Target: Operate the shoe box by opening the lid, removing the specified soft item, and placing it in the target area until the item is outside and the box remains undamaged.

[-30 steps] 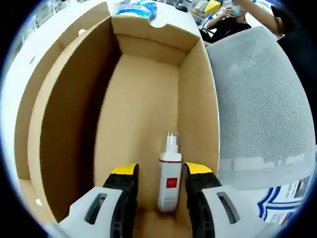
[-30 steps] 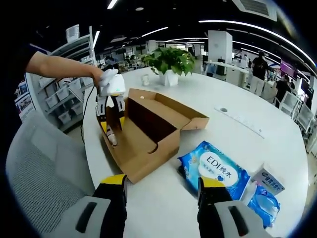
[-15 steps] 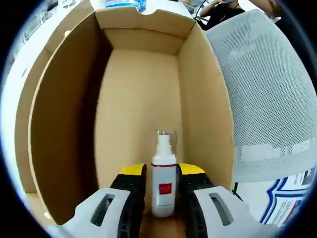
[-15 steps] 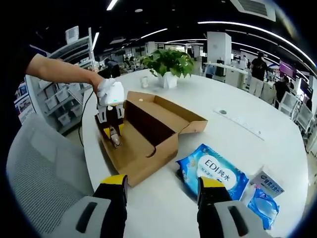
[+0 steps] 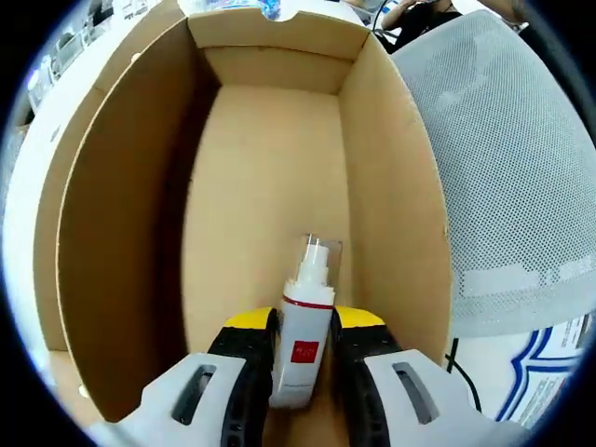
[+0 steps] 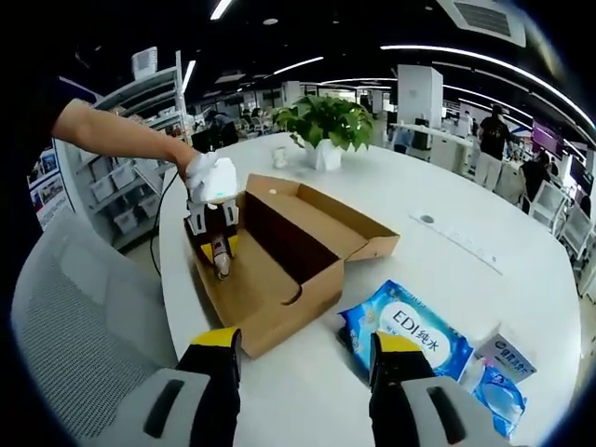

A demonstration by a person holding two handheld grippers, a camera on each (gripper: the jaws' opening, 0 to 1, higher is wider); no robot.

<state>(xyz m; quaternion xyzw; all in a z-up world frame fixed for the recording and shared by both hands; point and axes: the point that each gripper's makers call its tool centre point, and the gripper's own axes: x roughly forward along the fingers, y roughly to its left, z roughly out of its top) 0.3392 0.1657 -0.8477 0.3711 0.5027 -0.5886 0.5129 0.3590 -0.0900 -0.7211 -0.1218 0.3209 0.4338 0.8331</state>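
Two yellow-tipped jaws of the left gripper clamp a white spray bottle inside the open shoe box, near the box's right wall, nozzle pointing toward its far end. A grey mesh chair stands just outside that wall.

From the right gripper view, the right gripper hangs with jaws parted and empty before the shoe box; a blue wipes pack lies beside the box, and the left gripper reaches into the box's far-left end.

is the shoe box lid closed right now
No, the shoe box stands open on the white table, its lid folded back, and the left gripper reaches inside it.
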